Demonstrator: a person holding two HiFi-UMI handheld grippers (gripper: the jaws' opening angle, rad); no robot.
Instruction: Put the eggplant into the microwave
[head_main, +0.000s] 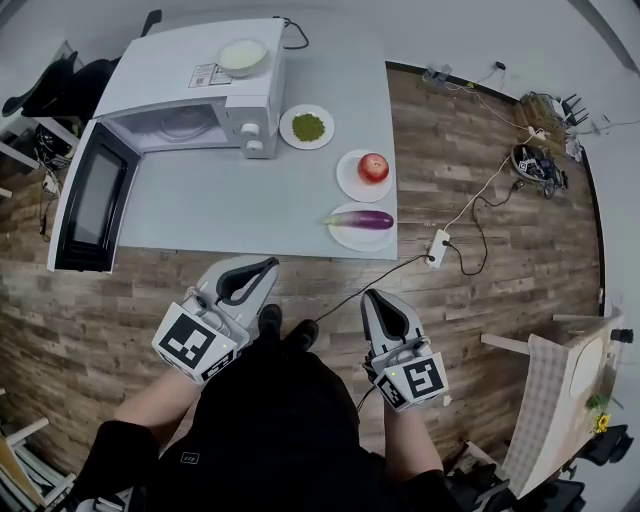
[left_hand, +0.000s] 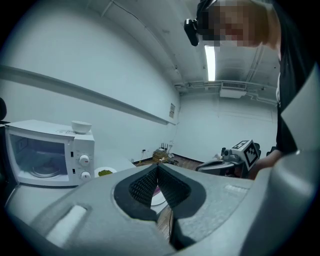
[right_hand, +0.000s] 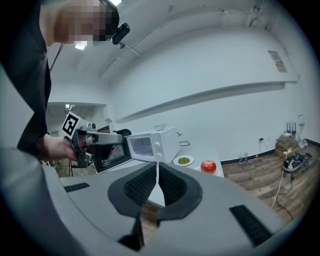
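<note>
A purple eggplant (head_main: 360, 219) lies on a white plate (head_main: 352, 237) at the grey table's near right corner. The white microwave (head_main: 190, 95) stands at the table's far left with its door (head_main: 92, 200) swung open; it also shows in the left gripper view as the microwave (left_hand: 47, 155) and in the right gripper view as the microwave (right_hand: 150, 145). My left gripper (head_main: 268, 265) (left_hand: 157, 167) is shut and empty, short of the table's front edge. My right gripper (head_main: 371, 296) (right_hand: 157, 164) is shut and empty too, below the eggplant's plate. The jaws hide the eggplant in both gripper views.
A red apple (head_main: 373, 167) (right_hand: 208, 166) sits on a plate behind the eggplant. A plate of green food (head_main: 307, 127) (right_hand: 184, 160) lies beside the microwave, and a white bowl (head_main: 243, 55) (left_hand: 81, 126) stands on top of it. A power strip (head_main: 437, 247) with cables lies on the wooden floor.
</note>
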